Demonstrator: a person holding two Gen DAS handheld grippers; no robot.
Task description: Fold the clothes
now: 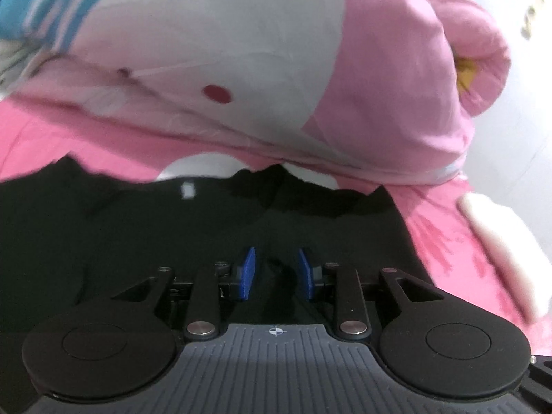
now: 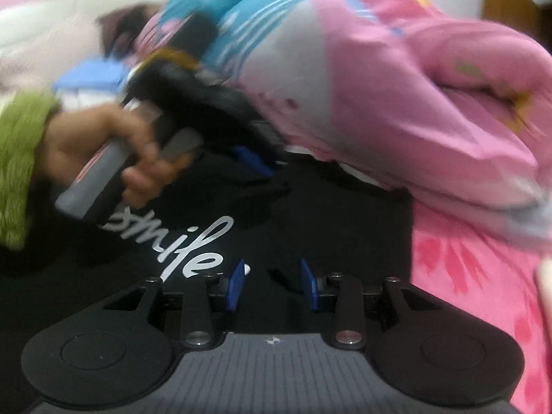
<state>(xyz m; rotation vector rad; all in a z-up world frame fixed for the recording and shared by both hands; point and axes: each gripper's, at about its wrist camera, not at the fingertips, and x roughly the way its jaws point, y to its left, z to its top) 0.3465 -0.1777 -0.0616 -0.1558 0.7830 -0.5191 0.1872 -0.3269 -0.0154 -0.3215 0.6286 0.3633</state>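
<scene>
Clothing is being represented by one black garment (image 1: 145, 227), which is lying spread on a pink bed sheet (image 1: 459, 241); white lettering reading "smile" (image 2: 193, 248) is being shown on it in the right wrist view, and a small white tag (image 1: 188, 189) is being seen near its far edge in the left wrist view. One bulky pink, white and blue quilt (image 1: 262, 69) is being seen piled behind the garment, and its lower edge is lying against the garment's far side.

Two grippers are being shown, one per hand. The left gripper (image 1: 276, 272) is being held low over the black garment with its two blue pads (image 1: 249, 272) set a moderate gap apart; a ridge of black cloth is rising between them, but whether the pads are pinching it cannot be told. In the right wrist view the same left gripper is being seen blurred, gripped by a hand (image 2: 114, 151) emerging from a green sleeve (image 2: 20, 158), with its blue tip lying down at the black fabric.

The right gripper (image 2: 272, 284) is being held over the garment just beside the lettering, with its two blue pads (image 2: 308, 284) spread a fairly wide gap apart and nothing being clamped between them; only flat black cloth is being seen in the gap. Whether its tips are touching the cloth cannot be told.
</scene>
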